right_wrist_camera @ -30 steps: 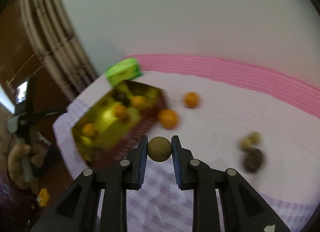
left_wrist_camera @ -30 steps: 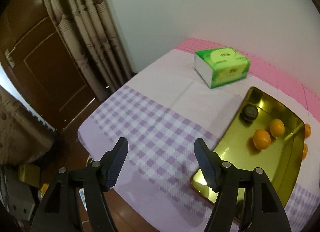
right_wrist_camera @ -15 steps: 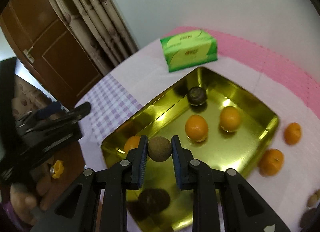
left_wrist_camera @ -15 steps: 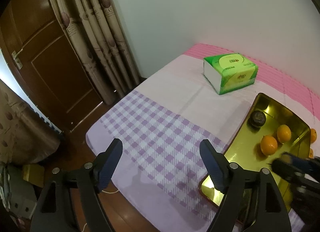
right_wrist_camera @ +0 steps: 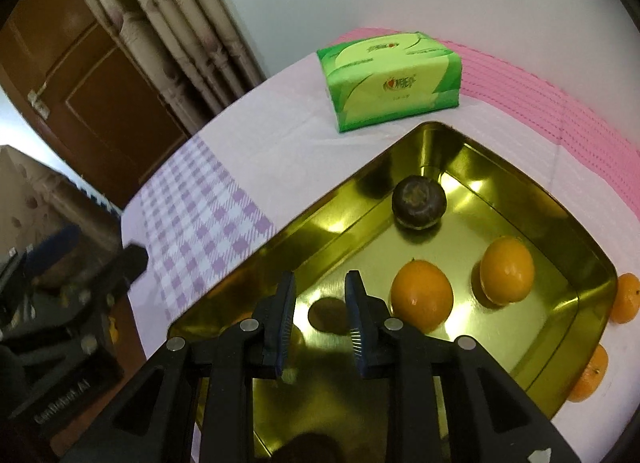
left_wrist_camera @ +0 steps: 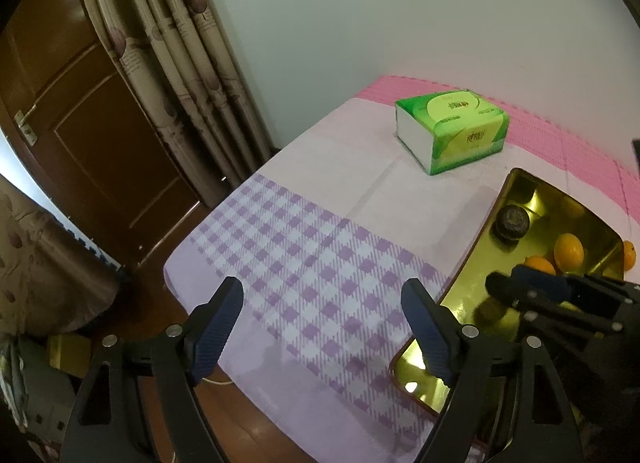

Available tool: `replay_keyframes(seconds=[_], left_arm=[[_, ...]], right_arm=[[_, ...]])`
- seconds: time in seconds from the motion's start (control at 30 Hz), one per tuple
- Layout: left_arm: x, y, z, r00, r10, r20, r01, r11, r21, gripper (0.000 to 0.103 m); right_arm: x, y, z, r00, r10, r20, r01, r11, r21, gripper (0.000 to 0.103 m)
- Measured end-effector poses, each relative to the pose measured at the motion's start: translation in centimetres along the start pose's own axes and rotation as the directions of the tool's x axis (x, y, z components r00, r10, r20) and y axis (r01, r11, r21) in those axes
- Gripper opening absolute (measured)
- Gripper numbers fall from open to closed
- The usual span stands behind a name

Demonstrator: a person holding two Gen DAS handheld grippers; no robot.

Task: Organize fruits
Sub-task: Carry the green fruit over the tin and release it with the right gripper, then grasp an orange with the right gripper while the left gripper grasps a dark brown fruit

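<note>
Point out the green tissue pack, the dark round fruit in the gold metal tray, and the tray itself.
green tissue pack (right_wrist_camera: 394, 83), right wrist view, front face.
dark round fruit (right_wrist_camera: 418, 201), right wrist view, top.
gold metal tray (right_wrist_camera: 320, 221), right wrist view, left wall.

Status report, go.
Left gripper just opening, empty. Right gripper parted over gold tray, brown fruit loose below. Nothing blocking.

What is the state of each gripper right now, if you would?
Left gripper: open, jaws just been opening, empty.
Right gripper: slightly open, empty; small brown fruit lies in the tray beneath.
</note>
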State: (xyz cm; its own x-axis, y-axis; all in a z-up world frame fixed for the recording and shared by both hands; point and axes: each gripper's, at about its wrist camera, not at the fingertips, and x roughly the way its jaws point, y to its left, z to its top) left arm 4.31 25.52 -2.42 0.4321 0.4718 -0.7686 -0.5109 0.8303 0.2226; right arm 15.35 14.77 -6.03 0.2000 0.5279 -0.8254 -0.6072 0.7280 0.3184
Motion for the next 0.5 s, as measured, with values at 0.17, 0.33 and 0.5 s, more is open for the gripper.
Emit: replay_keyframes(seconds=[0.17,0.33,0.5], left_arm=[[0.2,-0.2,-0.1,1.000,-0.001,-0.011,0.001,1.000,0.006,0.084],[0.2,-0.5,-0.3,1.000,0.004,-0.012,-0.003,1.000,0.021,0.084],[-0.1,-0.9,-0.4,1.000,-0.013,-0.012,0.013,1.000,0.021,0.084]], right_arm=[[-2.9,-1.9,-0.5,0.994,0.056,0.092,-0.065,0.993,0.098,0.030],[-9.1,-5.1,-3.5,0.968,0.033,0.248,-0.075,0.984,0.161,0.034],[-13.4,-10.5,-7.7,0.953,-0.145,0.267,0.098,0.978,0.184,0.045]])
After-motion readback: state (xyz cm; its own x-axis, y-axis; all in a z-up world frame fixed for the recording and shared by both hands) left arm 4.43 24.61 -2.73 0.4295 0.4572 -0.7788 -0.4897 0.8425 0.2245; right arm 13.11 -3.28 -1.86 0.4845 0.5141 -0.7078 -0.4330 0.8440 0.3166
